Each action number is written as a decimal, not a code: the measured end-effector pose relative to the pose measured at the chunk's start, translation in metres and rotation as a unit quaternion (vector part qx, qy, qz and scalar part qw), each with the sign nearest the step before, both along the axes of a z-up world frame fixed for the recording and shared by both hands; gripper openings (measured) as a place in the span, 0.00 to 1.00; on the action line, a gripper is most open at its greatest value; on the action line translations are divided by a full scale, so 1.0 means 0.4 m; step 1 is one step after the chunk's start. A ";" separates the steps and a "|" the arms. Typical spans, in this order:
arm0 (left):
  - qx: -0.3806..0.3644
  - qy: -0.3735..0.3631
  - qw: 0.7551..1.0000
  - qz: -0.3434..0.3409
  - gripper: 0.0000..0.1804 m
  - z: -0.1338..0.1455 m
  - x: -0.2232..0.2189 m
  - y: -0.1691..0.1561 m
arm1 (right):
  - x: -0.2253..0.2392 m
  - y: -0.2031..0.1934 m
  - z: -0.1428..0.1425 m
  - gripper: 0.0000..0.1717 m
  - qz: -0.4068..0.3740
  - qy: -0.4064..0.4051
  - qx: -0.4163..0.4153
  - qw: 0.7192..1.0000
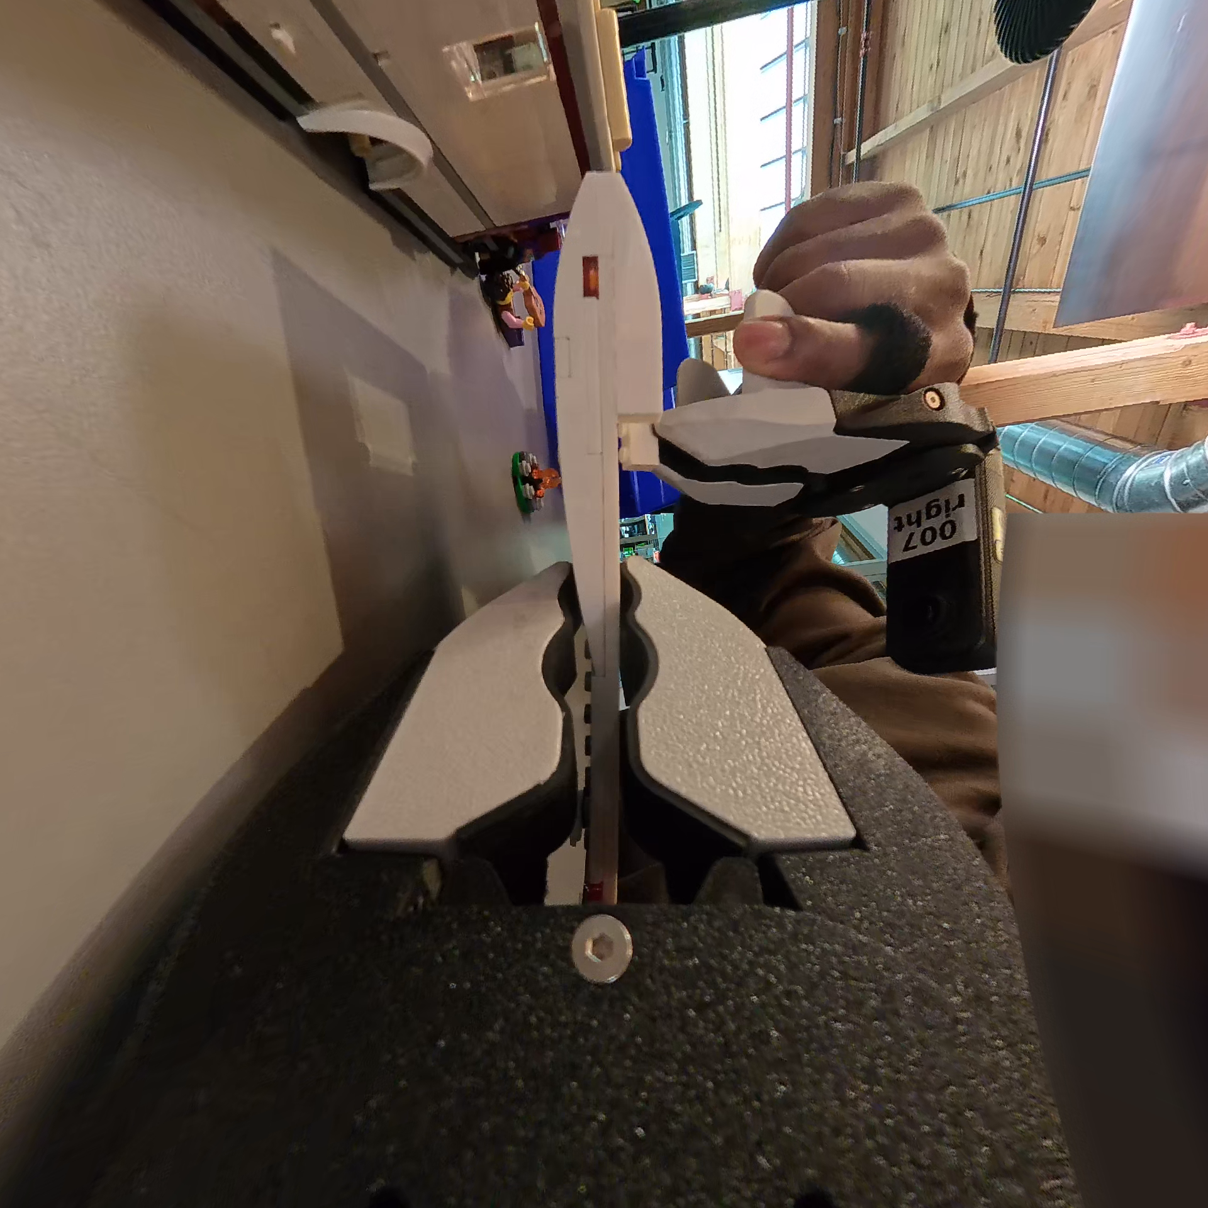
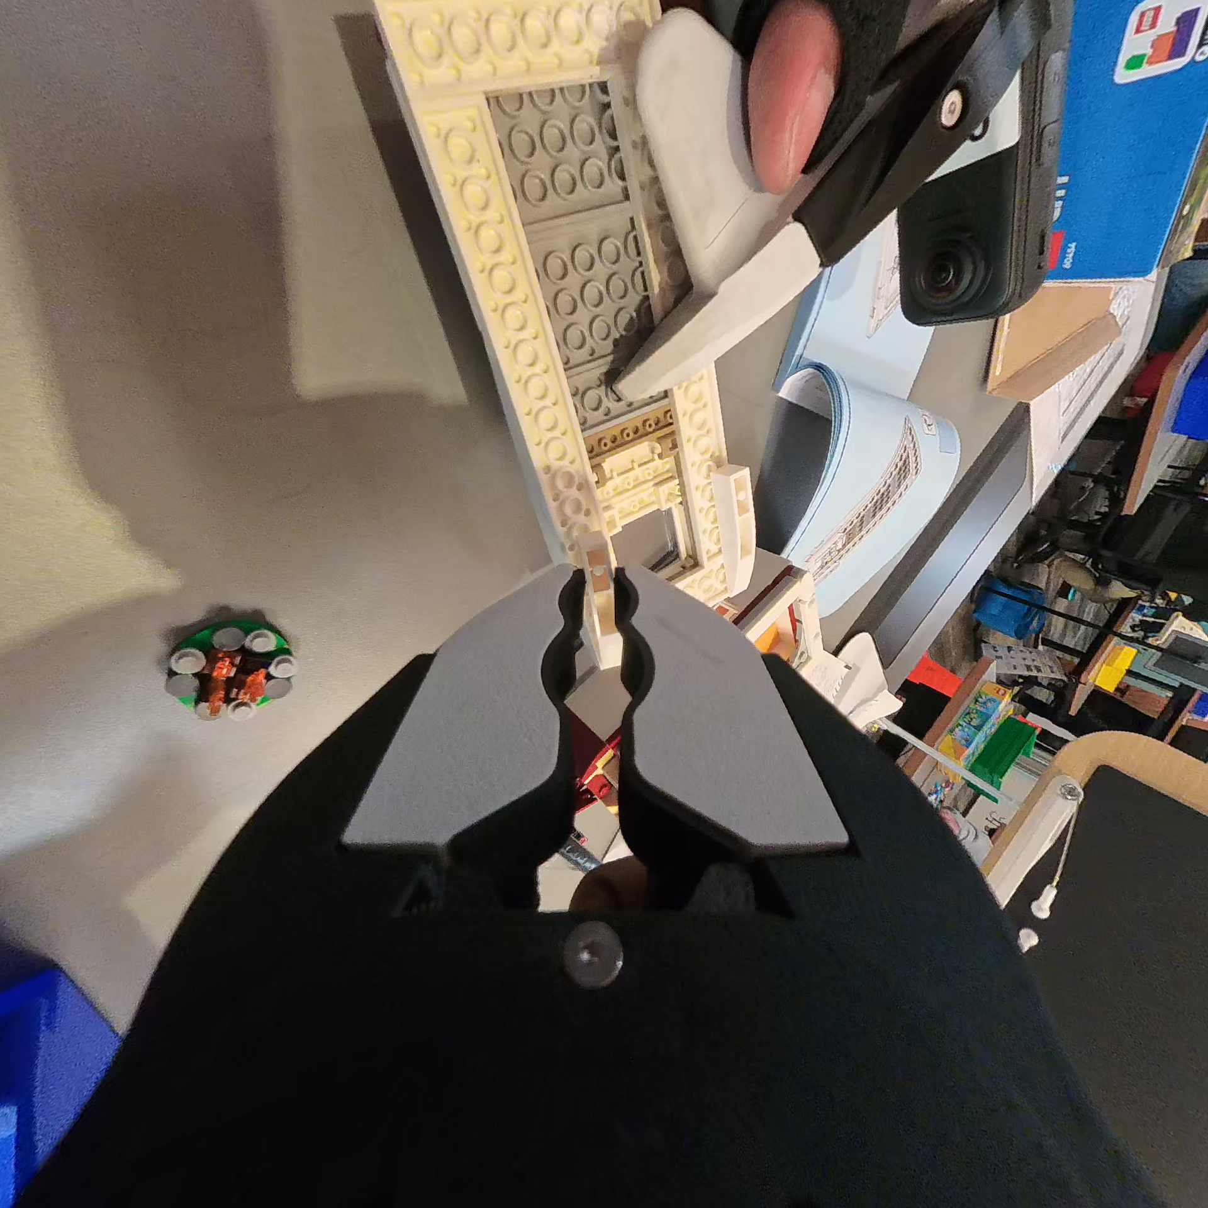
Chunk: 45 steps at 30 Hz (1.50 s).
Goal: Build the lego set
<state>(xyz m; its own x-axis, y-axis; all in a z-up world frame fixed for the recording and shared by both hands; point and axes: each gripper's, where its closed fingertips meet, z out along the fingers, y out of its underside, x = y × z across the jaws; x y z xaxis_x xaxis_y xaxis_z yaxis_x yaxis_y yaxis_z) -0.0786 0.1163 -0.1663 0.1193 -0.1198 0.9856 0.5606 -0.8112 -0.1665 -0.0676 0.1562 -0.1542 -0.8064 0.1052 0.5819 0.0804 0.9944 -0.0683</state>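
My left gripper (image 1: pixel 598 575) is shut on a flat white brick-built panel (image 1: pixel 604 340), seen edge-on and standing up from the pads. In the right wrist view the panel (image 2: pixel 523 274) shows its studded cream and grey underside, with the left gripper (image 2: pixel 660 359) clamped on it from the upper right. My right gripper (image 2: pixel 596 575) is shut on a small white curved brick (image 2: pixel 601 608) and holds it at the panel's lower edge. In the left wrist view the right gripper (image 1: pixel 660 451) presses this brick (image 1: pixel 637 444) against the panel's side. A second white curved brick (image 2: pixel 735 523) sits on the panel's other edge.
A small round green piece with grey studs and orange bits (image 2: pixel 229 673) lies on the light table, and also shows in the left wrist view (image 1: pixel 533 484). A minifigure (image 1: pixel 516 307) and a blue bin (image 1: pixel 644 261) stand behind. An open instruction booklet (image 2: pixel 869 470) lies to the right. Some 5 cm of space lies between my two pairs of fingers.
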 end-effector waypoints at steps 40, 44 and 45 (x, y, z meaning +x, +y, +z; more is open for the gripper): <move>0.009 -0.051 0.998 -0.045 0.06 0.026 0.027 -0.032 | 0.089 0.018 0.028 0.28 -0.501 0.047 -0.707 0.498; 0.010 -0.053 0.997 -0.052 0.06 0.027 0.031 -0.038 | 0.055 0.017 0.019 0.32 -0.484 -0.004 -0.762 0.430; 0.011 -0.053 0.997 -0.052 0.06 0.028 0.031 -0.038 | 0.049 0.015 0.017 0.32 -0.480 -0.010 -0.767 0.425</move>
<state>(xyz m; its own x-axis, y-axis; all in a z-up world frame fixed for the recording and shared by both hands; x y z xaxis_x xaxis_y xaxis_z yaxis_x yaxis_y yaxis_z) -0.0661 0.1010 -0.1551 0.0002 -0.1469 0.9891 0.4888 -0.8629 -0.1283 -0.0479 0.1620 -0.1472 0.0339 0.6352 -0.7716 0.4153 -0.7112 -0.5672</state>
